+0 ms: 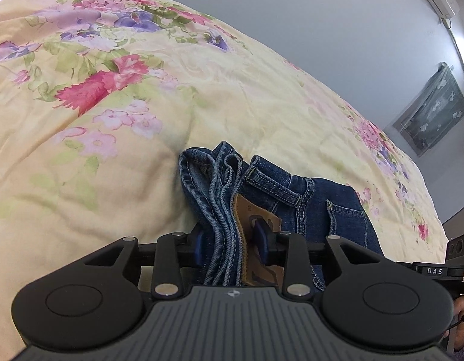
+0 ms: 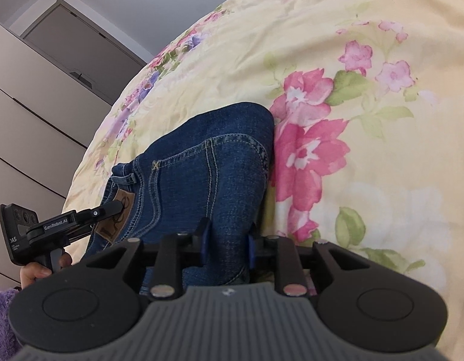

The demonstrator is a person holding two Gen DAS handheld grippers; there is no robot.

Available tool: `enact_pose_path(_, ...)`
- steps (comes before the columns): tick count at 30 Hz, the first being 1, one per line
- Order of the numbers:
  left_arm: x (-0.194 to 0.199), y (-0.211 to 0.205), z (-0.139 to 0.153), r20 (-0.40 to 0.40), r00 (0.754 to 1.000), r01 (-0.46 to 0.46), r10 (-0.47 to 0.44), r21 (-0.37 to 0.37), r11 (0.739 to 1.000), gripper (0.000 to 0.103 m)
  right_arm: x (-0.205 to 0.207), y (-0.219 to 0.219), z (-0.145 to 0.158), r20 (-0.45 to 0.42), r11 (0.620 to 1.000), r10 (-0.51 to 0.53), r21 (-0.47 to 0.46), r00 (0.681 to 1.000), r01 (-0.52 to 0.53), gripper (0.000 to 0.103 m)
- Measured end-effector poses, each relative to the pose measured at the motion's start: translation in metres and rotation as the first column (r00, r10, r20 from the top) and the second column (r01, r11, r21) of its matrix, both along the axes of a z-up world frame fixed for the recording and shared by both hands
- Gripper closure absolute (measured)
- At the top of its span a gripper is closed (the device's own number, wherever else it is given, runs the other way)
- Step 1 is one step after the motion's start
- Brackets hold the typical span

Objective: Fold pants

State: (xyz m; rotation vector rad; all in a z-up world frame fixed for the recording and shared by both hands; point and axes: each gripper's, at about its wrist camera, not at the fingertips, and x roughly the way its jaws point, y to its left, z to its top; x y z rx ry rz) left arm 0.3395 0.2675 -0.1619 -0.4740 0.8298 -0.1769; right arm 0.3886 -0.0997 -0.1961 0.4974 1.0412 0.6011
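Observation:
Dark blue jeans (image 2: 208,162) lie folded on a yellow floral bedspread (image 2: 367,138). In the left wrist view, my left gripper (image 1: 230,242) is shut on the bunched waistband and leg hems of the jeans (image 1: 226,198), next to the brown leather patch (image 1: 256,219). In the right wrist view, my right gripper (image 2: 227,240) is shut on the folded denim near its right edge. The left gripper also shows there (image 2: 111,207), clamped at the leather patch (image 2: 116,219).
The floral bedspread (image 1: 117,96) fills most of both views. A grey wall with a framed picture (image 1: 433,111) is beyond the bed. A pale wardrobe (image 2: 30,138) stands at the left of the right wrist view.

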Motion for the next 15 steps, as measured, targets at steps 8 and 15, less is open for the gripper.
enact_pose_path(8, -0.029, -0.024, 0.047, 0.04, 0.999, 0.007, -0.017, 0.231, 0.973, 0.059, -0.022, 0.019, 0.041, 0.186, 0.96, 0.021, -0.278, 0.982, 0.032, 0.068)
enact_pose_path(15, -0.059, -0.062, 0.05, -0.043, 0.98, 0.194, -0.194, 0.413, 0.89, 0.074, -0.092, 0.034, 0.064, 0.359, 0.893, 0.22, -0.447, 0.907, -0.039, 0.075)
